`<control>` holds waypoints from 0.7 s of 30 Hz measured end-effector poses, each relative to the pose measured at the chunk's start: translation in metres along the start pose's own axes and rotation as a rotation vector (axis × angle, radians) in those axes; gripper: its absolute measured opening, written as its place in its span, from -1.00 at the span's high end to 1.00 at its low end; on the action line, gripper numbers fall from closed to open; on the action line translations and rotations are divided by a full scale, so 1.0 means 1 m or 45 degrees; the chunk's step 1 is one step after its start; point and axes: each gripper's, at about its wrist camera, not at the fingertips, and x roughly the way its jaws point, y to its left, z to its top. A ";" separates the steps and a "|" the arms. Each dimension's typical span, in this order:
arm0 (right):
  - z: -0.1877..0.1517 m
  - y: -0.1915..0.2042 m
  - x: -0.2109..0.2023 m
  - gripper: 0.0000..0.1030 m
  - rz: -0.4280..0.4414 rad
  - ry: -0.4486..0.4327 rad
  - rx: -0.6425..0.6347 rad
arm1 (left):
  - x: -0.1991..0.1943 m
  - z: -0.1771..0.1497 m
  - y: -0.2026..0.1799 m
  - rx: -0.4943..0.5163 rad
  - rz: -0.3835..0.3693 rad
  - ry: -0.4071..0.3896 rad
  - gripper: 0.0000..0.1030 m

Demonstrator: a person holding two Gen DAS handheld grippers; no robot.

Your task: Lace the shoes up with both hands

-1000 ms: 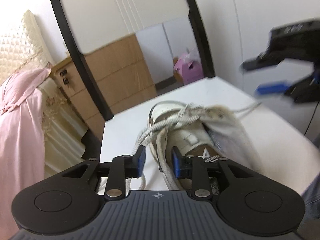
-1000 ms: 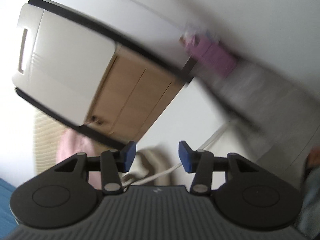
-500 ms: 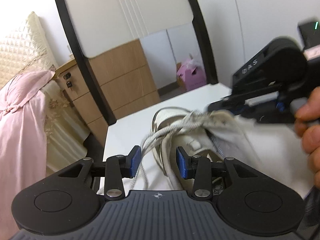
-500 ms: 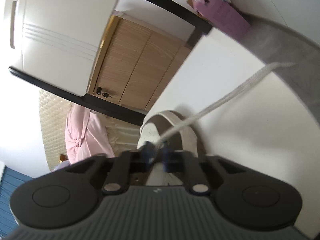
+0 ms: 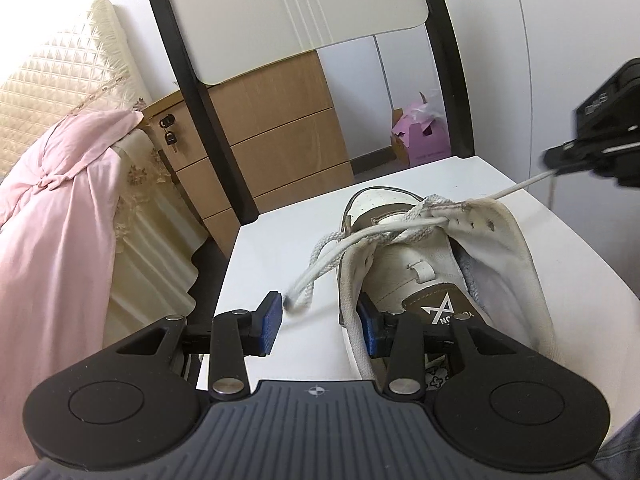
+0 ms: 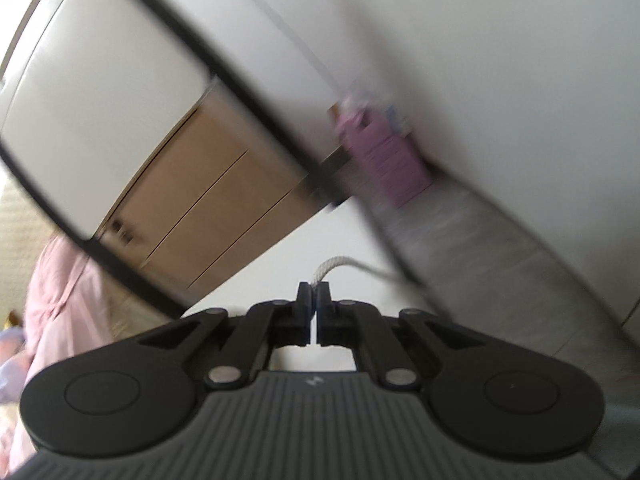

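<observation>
One lace (image 6: 325,271) end is now clamped in the right gripper (image 6: 314,295), lately apart; left gripper (image 5: 320,322) gapes, so tightening can proceed.

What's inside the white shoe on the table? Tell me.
Inside the shoe show its white tongue with a brown logo patch, grey lining along the far side, and a patterned insole near the heel. The toe end is covered by the tongue and laces.

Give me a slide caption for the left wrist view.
Left gripper open beside white shoe; right gripper pulls lace taut.
</observation>
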 end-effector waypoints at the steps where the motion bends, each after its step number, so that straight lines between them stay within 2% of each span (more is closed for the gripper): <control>1: 0.004 -0.006 -0.003 0.95 -0.016 -0.020 0.012 | -0.001 0.000 0.000 -0.005 -0.008 -0.005 0.12; 5: 0.015 -0.028 -0.019 0.93 -0.005 -0.061 0.056 | -0.004 0.000 0.005 -0.067 -0.054 -0.019 0.13; 7: 0.016 -0.032 -0.026 0.83 0.028 -0.052 0.061 | -0.005 0.001 0.005 -0.082 -0.066 -0.029 0.13; 9: 0.015 -0.031 -0.030 0.57 0.046 -0.046 0.070 | -0.006 0.001 0.005 -0.087 -0.068 -0.034 0.13; 11: 0.015 -0.028 -0.037 0.00 0.070 -0.046 0.072 | -0.008 0.001 0.005 -0.084 -0.069 -0.044 0.13; 12: 0.012 -0.025 -0.040 -0.06 0.077 -0.051 0.067 | -0.009 0.001 0.004 -0.078 -0.069 -0.051 0.13; 14: 0.008 -0.018 -0.044 -0.31 0.084 -0.060 0.063 | -0.010 0.001 0.004 -0.069 -0.068 -0.062 0.13; 17: 0.001 -0.006 -0.043 -0.35 0.127 -0.038 0.074 | -0.011 0.002 0.005 -0.073 -0.080 -0.071 0.16; 19: -0.006 0.004 -0.036 -0.35 0.206 0.034 0.083 | -0.012 0.003 0.004 -0.072 -0.086 -0.083 0.17; 21: -0.019 0.007 -0.022 -0.35 0.344 0.169 0.196 | -0.013 0.004 0.003 -0.063 -0.090 -0.102 0.17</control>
